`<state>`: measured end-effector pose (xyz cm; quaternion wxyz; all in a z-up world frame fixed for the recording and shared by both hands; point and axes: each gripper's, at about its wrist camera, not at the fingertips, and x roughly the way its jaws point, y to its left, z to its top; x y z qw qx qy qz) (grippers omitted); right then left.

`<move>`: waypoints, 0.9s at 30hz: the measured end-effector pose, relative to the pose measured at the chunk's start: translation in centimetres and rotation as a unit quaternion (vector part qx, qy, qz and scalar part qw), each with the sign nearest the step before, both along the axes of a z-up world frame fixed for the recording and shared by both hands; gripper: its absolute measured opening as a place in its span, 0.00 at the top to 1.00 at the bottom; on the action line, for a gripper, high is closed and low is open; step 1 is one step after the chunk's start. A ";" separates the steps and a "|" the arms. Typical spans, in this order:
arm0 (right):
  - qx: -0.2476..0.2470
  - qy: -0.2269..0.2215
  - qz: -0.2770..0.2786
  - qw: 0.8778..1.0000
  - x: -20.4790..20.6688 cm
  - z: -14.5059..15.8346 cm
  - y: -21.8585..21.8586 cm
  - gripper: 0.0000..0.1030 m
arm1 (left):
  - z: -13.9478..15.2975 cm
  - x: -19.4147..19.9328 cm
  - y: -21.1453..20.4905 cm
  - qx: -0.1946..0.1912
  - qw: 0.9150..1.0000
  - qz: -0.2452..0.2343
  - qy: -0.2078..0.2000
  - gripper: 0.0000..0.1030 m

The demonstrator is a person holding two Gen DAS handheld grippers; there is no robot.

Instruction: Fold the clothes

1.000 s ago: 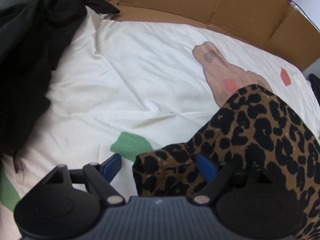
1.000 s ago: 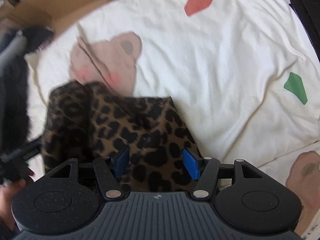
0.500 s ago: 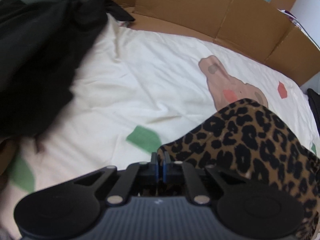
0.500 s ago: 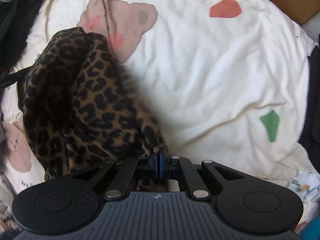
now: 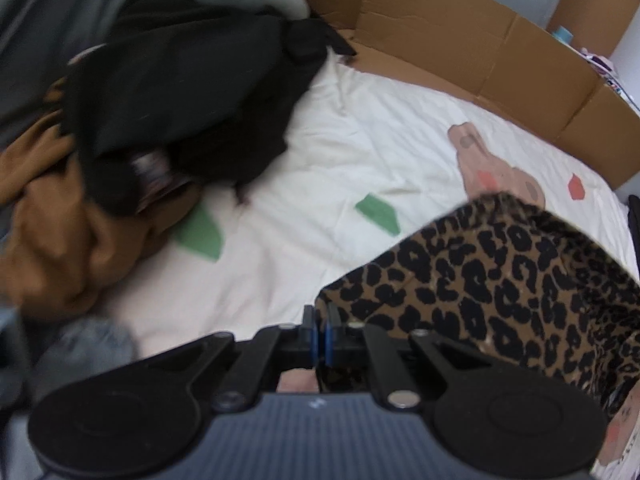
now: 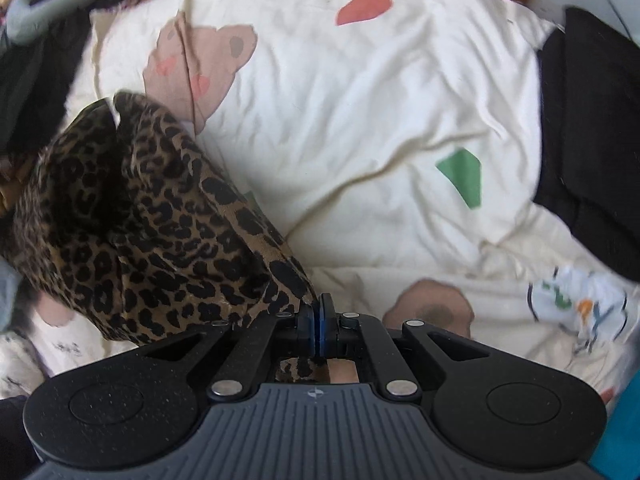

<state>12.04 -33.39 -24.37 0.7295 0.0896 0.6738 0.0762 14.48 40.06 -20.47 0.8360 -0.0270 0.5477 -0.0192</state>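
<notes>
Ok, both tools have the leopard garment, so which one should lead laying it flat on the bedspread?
Right, probably. The right tool is shut on a corner of the leopard garment with open bedspread ahead; the left tool faces the pile of dark clothes.

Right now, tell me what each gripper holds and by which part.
Both hold the leopard-print garment. The left gripper pinches one edge corner; the right gripper pinches another edge. The cloth hangs bunched between them.

Soft even daylight, no hard shadows, motion blur at left edges, fisheye bending, dark vignetted corners
</notes>
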 end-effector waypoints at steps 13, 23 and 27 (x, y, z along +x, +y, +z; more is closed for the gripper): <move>0.032 -0.032 -0.098 0.994 -8.9 -1.5 -5.3 1.00 | 2.0 -7.9 4.3 0.035 0.998 0.039 0.043 0.96; 0.028 -0.041 -0.092 0.995 -12.9 -2.4 -4.9 0.92 | 0.1 -12.2 7.2 0.038 0.988 0.079 0.125 0.91; 0.005 -0.064 -0.079 0.995 -13.0 -2.0 -4.5 0.53 | 1.0 -11.6 7.4 0.035 0.989 0.081 0.115 0.88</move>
